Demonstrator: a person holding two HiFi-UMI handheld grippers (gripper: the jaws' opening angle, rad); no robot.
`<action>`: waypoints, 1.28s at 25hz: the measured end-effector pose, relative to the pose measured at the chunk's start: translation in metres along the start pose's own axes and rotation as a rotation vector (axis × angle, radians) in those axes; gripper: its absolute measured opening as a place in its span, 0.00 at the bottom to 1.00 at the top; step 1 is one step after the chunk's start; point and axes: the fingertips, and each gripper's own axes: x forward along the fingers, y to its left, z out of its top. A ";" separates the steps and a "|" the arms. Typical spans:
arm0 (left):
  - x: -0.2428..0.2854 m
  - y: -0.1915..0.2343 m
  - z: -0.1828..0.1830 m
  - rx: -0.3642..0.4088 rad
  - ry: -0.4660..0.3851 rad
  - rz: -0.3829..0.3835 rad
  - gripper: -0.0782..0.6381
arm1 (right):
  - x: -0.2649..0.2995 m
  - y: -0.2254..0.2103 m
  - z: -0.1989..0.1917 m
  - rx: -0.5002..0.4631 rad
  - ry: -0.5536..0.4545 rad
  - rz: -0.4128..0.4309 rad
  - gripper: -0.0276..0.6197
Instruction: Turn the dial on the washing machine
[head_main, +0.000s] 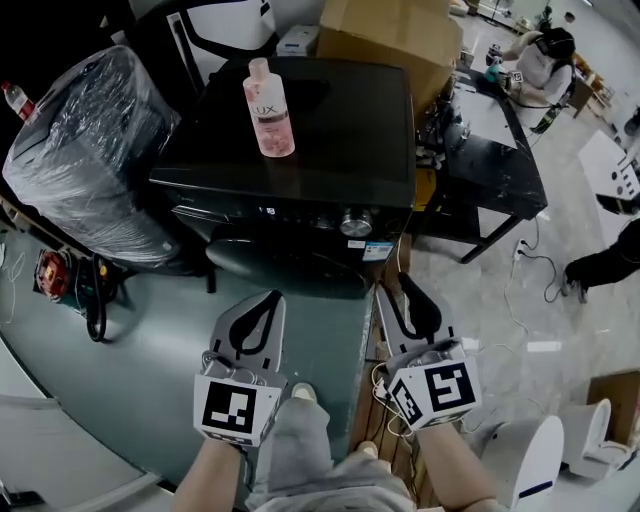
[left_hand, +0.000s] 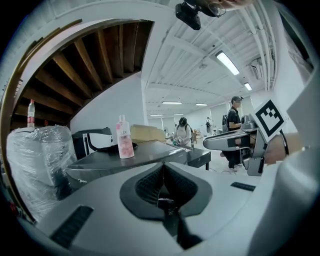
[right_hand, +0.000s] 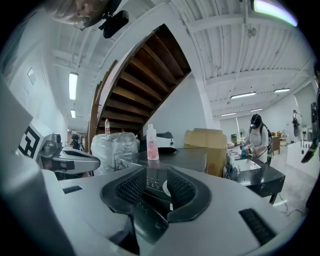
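Note:
The black washing machine (head_main: 350, 130) stands ahead of me, its silver dial (head_main: 355, 222) on the front panel toward the right. A pink bottle (head_main: 269, 108) stands upright on its lid. My right gripper (head_main: 410, 287) hangs below the dial and well short of it, jaws open with nothing between them. In the right gripper view the dial (right_hand: 165, 188) shows as a pale sliver through the gap of that gripper (right_hand: 156, 173). My left gripper (head_main: 268, 298) is held level beside it, left of the dial, jaws shut and empty; its own view shows the left gripper (left_hand: 163, 168) with pads meeting.
A plastic-wrapped bundle (head_main: 85, 150) sits left of the machine, a cardboard box (head_main: 390, 35) behind it. A black table (head_main: 495, 165) stands at the right, with a person (head_main: 540, 60) working beyond. Cables lie on the floor, and a white object (head_main: 530, 460) stands at the lower right.

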 end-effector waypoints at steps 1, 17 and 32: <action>0.006 0.003 -0.005 -0.003 -0.001 -0.003 0.14 | 0.008 -0.002 -0.005 -0.003 0.007 -0.006 0.30; 0.077 0.051 -0.062 0.030 0.011 0.002 0.14 | 0.109 -0.037 -0.080 0.222 0.042 -0.093 0.53; 0.111 0.065 -0.102 0.000 0.033 -0.006 0.14 | 0.161 -0.053 -0.116 0.340 0.062 -0.261 0.55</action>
